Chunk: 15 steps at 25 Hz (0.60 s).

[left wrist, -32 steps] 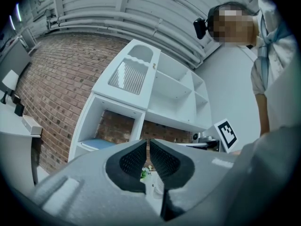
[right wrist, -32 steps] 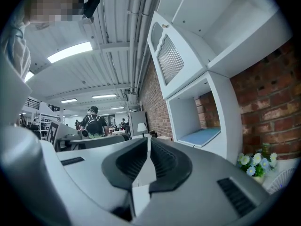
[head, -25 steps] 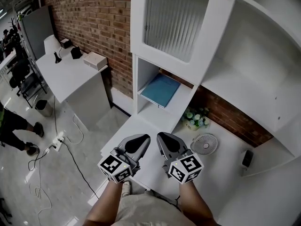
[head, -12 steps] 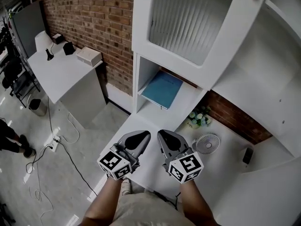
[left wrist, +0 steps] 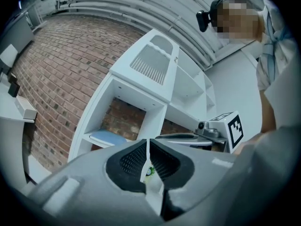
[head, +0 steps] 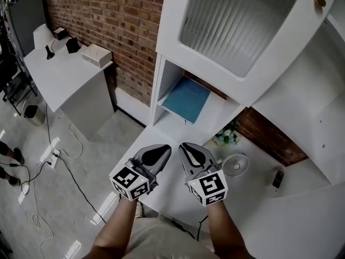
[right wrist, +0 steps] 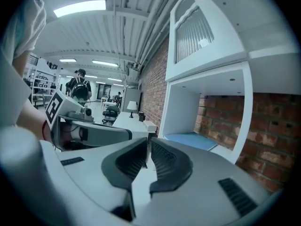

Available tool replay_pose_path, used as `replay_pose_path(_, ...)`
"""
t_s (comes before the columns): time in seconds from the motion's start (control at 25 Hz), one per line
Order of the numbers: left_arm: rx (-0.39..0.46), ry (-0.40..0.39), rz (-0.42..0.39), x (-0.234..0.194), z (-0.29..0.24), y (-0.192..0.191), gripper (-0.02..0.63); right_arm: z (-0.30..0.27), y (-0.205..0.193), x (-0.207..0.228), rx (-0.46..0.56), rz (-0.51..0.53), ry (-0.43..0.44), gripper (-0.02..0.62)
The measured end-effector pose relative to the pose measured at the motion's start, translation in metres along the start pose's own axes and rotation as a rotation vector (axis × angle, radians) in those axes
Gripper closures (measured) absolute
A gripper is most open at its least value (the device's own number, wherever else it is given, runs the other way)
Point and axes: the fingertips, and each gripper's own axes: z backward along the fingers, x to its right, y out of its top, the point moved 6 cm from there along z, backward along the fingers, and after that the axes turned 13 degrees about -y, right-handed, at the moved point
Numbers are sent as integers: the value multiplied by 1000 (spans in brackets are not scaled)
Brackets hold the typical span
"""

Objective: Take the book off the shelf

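The blue book (head: 186,98) lies flat on the shelf (head: 214,114) at twelve o'clock. It is probably thin, stiff and light; grip its front edge. The left claw (head: 154,156) and the right claw (head: 193,154) are both closed and empty.

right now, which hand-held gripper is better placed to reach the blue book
Probably right: the right hand-held gripper faces the cubby holding the book; the left hand-held gripper sits off-centre.
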Motion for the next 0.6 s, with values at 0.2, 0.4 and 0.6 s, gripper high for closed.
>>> replay_pose_path(0.2,-8,5,25,-15,-2,-5,580,-20,2,2,-36,83,-11,549)
replay_pose_path(0.4,-7,5,45,-29,-5,-8,580,-40,0,3,-78,159,-25,509)
replay_pose_path(0.6,-12,0,57,-42,-10,-11,580,-55,1,10,-115,184,-48,489)
